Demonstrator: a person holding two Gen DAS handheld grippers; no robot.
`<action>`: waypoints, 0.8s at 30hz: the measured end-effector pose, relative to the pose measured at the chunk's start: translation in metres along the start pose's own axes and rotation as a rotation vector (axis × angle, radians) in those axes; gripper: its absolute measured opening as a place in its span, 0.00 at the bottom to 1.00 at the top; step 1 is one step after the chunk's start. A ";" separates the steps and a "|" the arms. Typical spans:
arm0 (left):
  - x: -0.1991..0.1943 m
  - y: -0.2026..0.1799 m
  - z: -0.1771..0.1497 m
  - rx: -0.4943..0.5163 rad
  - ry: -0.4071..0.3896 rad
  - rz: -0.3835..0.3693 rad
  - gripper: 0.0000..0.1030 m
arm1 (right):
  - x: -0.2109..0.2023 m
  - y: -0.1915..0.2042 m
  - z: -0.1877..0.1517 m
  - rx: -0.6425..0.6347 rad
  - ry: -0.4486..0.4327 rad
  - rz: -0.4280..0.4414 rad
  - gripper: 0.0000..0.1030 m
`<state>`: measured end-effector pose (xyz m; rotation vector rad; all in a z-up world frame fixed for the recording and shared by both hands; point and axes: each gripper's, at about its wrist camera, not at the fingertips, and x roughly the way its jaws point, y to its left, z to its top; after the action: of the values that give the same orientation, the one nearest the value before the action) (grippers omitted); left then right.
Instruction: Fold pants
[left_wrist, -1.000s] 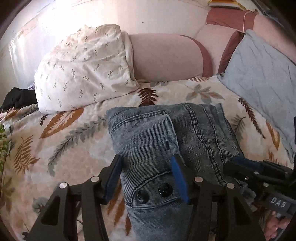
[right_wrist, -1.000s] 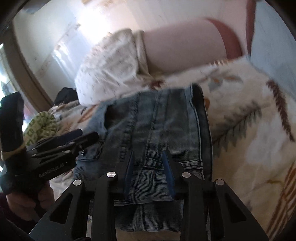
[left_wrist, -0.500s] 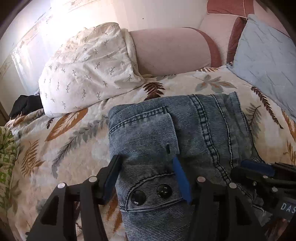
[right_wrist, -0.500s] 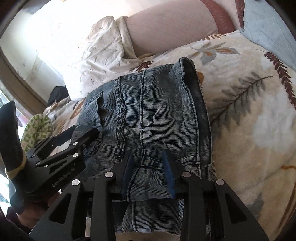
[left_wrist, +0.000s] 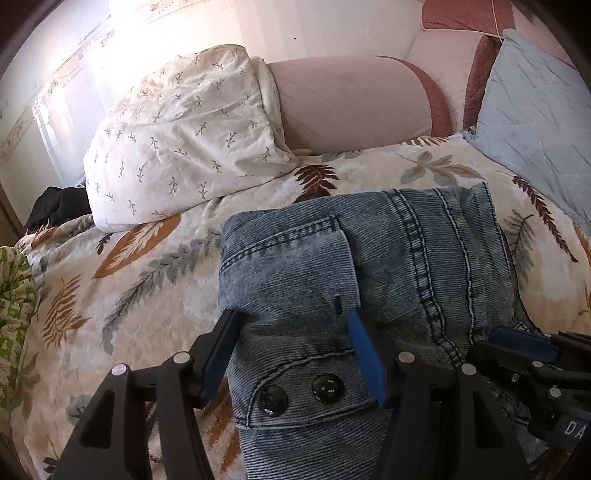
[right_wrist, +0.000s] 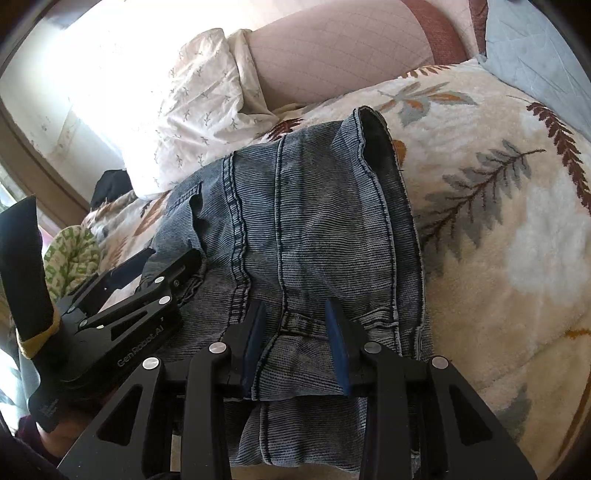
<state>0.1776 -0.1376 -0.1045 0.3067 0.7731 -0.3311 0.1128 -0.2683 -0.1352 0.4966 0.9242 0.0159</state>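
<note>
Folded blue denim pants (left_wrist: 424, 258) lie on a leaf-patterned blanket (left_wrist: 129, 277). My left gripper (left_wrist: 291, 314) straddles the near left part, by a flap with two dark buttons (left_wrist: 299, 393). Its jaws are opening, with denim between them and the pads (left_wrist: 365, 354) loose beside it. My right gripper (right_wrist: 293, 304) is shut on the near edge of the pants (right_wrist: 314, 203) at a belt loop (right_wrist: 301, 319). The left gripper (right_wrist: 171, 258) shows at the left of the right wrist view, and the right gripper (left_wrist: 517, 345) at the lower right of the left wrist view.
A white sprigged pillow (left_wrist: 184, 140), a pink bolster (left_wrist: 351, 103) and a light-blue pillow (left_wrist: 535, 110) line the back. Green patterned cloth (left_wrist: 14, 288) and a dark garment (left_wrist: 55, 206) lie at the left. A person's black-gloved hand (right_wrist: 26, 258) holds the left gripper.
The left jaws have spread a little wider around the denim and that gripper has sunk slightly. The right gripper keeps its grip; its view has tilted and sharpened.
</note>
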 end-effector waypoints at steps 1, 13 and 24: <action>0.001 0.000 0.000 -0.001 -0.003 0.001 0.64 | 0.001 0.000 0.000 -0.001 0.000 -0.001 0.31; -0.005 0.006 -0.001 -0.042 -0.021 0.052 0.89 | 0.004 0.003 -0.001 -0.019 0.000 -0.002 0.33; -0.126 0.045 0.006 -0.083 -0.216 0.131 1.00 | 0.003 0.009 -0.004 -0.061 -0.027 -0.016 0.38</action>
<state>0.1149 -0.0770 -0.0035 0.2378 0.5501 -0.2040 0.1127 -0.2582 -0.1358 0.4315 0.8989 0.0230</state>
